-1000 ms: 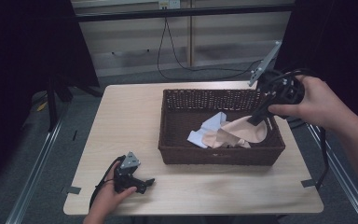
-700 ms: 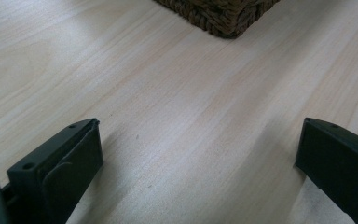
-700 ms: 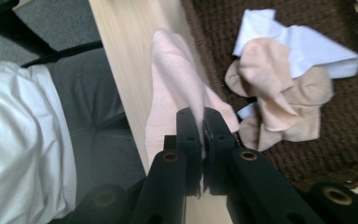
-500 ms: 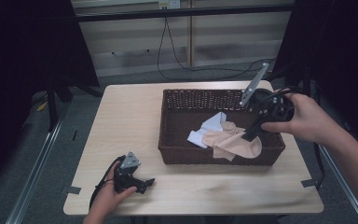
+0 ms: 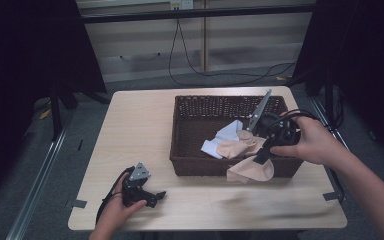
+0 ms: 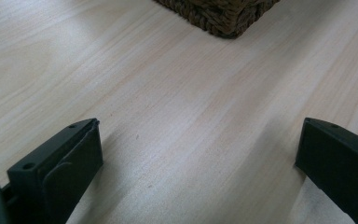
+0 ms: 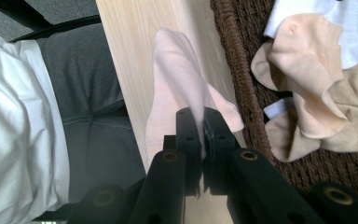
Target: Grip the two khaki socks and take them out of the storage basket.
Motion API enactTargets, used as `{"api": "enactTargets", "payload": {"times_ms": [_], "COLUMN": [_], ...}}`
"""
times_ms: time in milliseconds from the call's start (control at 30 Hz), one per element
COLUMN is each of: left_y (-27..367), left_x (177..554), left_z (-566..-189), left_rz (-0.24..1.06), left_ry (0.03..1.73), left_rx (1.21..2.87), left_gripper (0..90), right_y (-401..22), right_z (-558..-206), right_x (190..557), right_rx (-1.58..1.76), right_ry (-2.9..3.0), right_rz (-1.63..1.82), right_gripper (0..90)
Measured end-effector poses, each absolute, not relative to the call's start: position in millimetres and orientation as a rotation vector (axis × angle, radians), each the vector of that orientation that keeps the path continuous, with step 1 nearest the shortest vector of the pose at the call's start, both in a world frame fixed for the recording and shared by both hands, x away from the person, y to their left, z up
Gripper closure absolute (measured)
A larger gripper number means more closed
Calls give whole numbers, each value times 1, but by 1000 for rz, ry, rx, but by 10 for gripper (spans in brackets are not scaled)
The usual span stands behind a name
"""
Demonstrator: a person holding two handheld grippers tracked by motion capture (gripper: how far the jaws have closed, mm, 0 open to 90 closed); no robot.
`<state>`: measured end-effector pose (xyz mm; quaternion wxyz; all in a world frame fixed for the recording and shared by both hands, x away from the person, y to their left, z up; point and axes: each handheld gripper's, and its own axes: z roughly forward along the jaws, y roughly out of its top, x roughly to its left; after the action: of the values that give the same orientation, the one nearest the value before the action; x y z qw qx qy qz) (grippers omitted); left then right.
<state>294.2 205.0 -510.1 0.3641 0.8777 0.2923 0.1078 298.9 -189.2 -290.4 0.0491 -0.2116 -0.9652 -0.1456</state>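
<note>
1. The basket (image 5: 200, 145) is a dark brown, rectangular piece of coarse woven wicker with low walls and an open top; it sits at about 2 o'clock from the tabletop's centre.
2. Inside it lies a soft heap of socks: at least one white ribbed sock (image 7: 349, 28) and two or more peach and tan ones (image 7: 307, 70), crumpled together; an exact count cannot be made.
3. One pale pink sock (image 7: 177, 88) of thin knit hangs limp over the basket's near wall, at roughly 5 o'clock from the basket's middle, draped out above the tabletop.
4. The right tongs (image 7: 201, 126) are pressed together on that pink sock, pinching a fold of it.
5. The left tongs (image 5: 152, 196) rest at about 7 o'clock on the tabletop, held by the person's left hand (image 5: 117, 212); their two matte black jaws stand wide apart with nothing between them.
6. The tabletop (image 5: 140, 130) is light, smooth wood-grain laminate with rounded corners.
7. Around it are grey floor, dark curtains at both sides, and a pale back wall with black cables (image 5: 190, 60) hanging down.
</note>
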Motion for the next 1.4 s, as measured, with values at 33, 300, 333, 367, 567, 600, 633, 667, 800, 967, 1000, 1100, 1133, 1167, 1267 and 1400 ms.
{"api": "enactTargets", "payload": {"times_ms": [33, 300, 333, 367, 567, 600, 633, 667, 800, 967, 1000, 1100, 1133, 1167, 1267, 1400], "left_y": [205, 206, 206, 205, 206, 206, 206, 206, 206, 206, 206, 206, 206, 206, 206, 206], "left_x": [294, 294, 294, 294, 294, 295, 295, 295, 295, 295, 294, 294, 294, 294, 294, 294], "left_z": [-510, -510, -510, -510, -510, -510, -510, -510, -510, -510, -510, -510, -510, -510, -510, -510], "left_rz": [278, 275, 273, 277, 273, 275, 274, 275, 275, 275, 275, 274, 275, 275, 275, 275], "left_ry": [752, 745, 744, 746, 744, 743, 743, 743, 743, 744, 743, 744, 744, 744, 743, 744], "left_rx": [2258, 2267, 2268, 2268, 2267, 2269, 2268, 2268, 2269, 2268, 2268, 2268, 2268, 2268, 2268, 2268], "left_gripper": [0, 0, 0, 0, 0, 0, 0, 0, 0, 0, 0, 0, 0, 0, 0, 0], "right_y": [-188, -178, -177, -177, -174, -173, -173, -173, -172, -171, -171, -170, -170, -169, -170, -173], "right_z": [-293, -320, -323, -326, -347, -350, -354, -357, -367, -379, -382, -387, -388, -388, -386, -382], "right_x": [299, 299, 299, 300, 300, 300, 300, 300, 300, 300, 300, 300, 300, 300, 300, 299], "right_rx": [-632, -610, -607, -607, -590, -604, -591, -591, -613, -614, -616, -610, -598, -605, -612, -623], "right_ry": [-2944, -2942, -2951, -2948, -2947, -2949, -2955, -2953, -2956, -2965, -2961, -2964, -2972, -2968, -2968, -2950], "right_rz": [-445, -381, -378, -359, -331, -324, -326, -319, -304, -312, -315, -306, -296, -301, -314, -333], "right_gripper": [867, 865, 864, 865, 863, 862, 861, 859, 854, 819, 819, 807, 802, 793, 781, 730]}}
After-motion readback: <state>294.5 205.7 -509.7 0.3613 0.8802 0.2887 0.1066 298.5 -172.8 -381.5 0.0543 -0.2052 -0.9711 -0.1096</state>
